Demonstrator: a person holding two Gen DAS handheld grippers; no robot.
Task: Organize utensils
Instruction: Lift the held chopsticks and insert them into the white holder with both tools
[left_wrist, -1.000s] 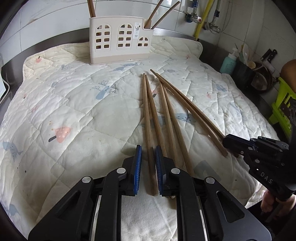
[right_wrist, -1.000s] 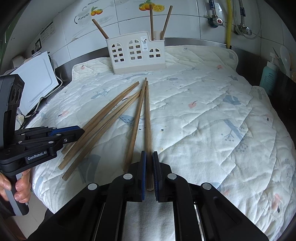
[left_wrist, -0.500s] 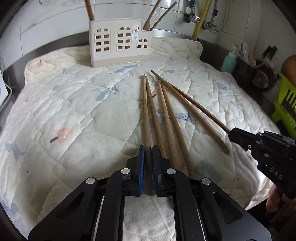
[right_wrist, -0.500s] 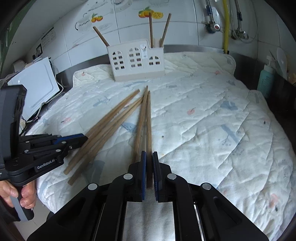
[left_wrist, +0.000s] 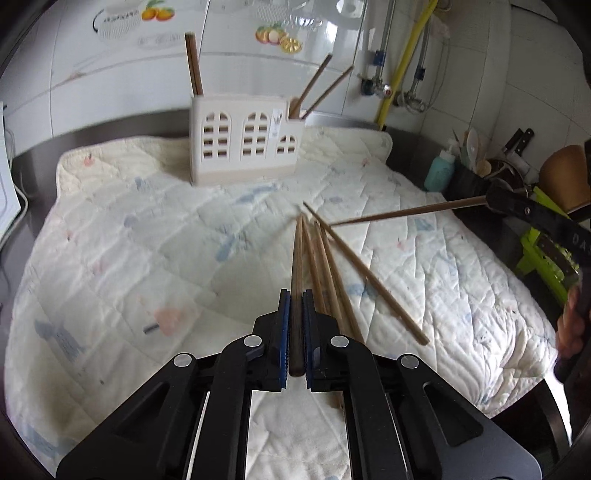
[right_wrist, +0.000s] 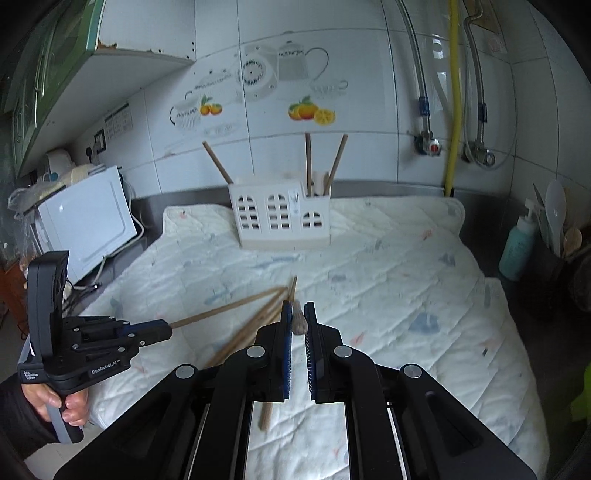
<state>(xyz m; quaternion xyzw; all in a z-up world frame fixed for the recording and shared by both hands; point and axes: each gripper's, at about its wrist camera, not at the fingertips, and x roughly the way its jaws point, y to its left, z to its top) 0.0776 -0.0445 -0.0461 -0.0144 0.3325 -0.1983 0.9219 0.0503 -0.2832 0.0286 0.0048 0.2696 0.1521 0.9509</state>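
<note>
My left gripper (left_wrist: 294, 299) is shut on a wooden chopstick (left_wrist: 296, 258) and holds it lifted over the quilted mat (left_wrist: 129, 236). My right gripper (right_wrist: 298, 308) is shut on another chopstick (right_wrist: 298, 322), seen end-on; it shows in the left wrist view (left_wrist: 406, 213) pointing left, raised. Several more chopsticks (left_wrist: 332, 273) lie on the mat. The white utensil holder (left_wrist: 243, 142) stands at the back with three chopsticks in it. The left gripper also shows in the right wrist view (right_wrist: 162, 329).
A teal bottle (left_wrist: 439, 170) and a dark utensil pot (left_wrist: 469, 181) stand at the right edge. A green rack (left_wrist: 543, 254) is further right. A white appliance (right_wrist: 85, 221) stands left of the mat. Pipes run up the tiled wall (right_wrist: 452, 92).
Both grippers have lifted, each raising its chopstick off the mat. The views have tilted up toward the wall and holder.
</note>
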